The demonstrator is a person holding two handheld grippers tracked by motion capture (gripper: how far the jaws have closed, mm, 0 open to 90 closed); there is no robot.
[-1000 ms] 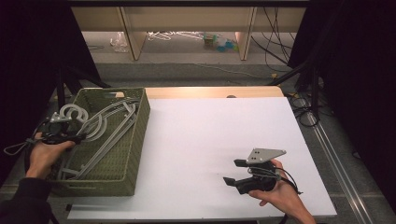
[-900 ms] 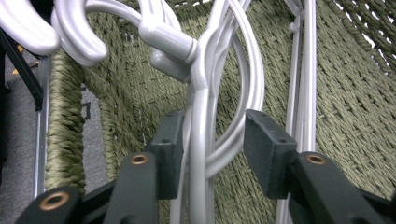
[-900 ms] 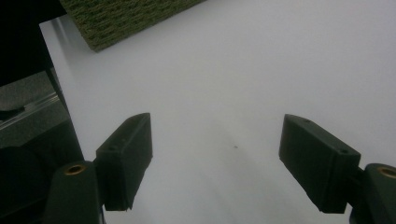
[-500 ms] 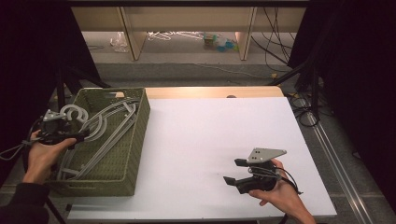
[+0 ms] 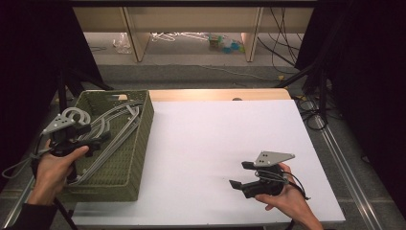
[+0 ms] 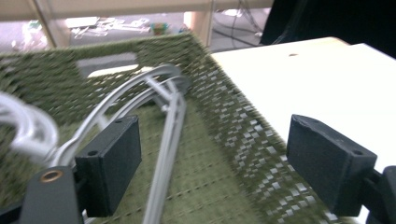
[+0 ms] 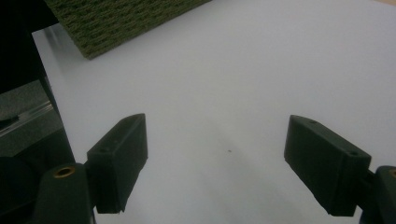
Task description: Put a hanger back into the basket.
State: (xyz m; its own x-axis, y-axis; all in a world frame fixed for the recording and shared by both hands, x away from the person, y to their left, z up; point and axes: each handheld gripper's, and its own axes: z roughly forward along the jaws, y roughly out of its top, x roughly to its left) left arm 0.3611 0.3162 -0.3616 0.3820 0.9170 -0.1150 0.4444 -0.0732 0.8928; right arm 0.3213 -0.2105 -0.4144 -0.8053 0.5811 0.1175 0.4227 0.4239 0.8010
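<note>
While the left gripper hangs over the near-left part of the green woven basket, its jaws stand wide apart with nothing between them, as the left gripper view makes plain: one black jaw sits above the basket floor beside the grey hangers, the other above the basket's right wall. From the high view the basket rests on the left edge of the white table, and a bundle of grey hangers lies inside it, running from the far right corner down toward the near left, with their curved hooks looped at the left rim close to the grey three-cornered plate on the gripper. The left hand grips the tool from below, and its cable trails off to the left. Whether a jaw touches the hangers cannot be told, since that view is blurred. The right gripper lies low over the bare table near its front edge, well apart from the basket, held by the right hand with the jaws pointing left. In the right gripper view its jaws are likewise spread wide over empty white surface, with a corner of the basket showing at the upper left.
</note>
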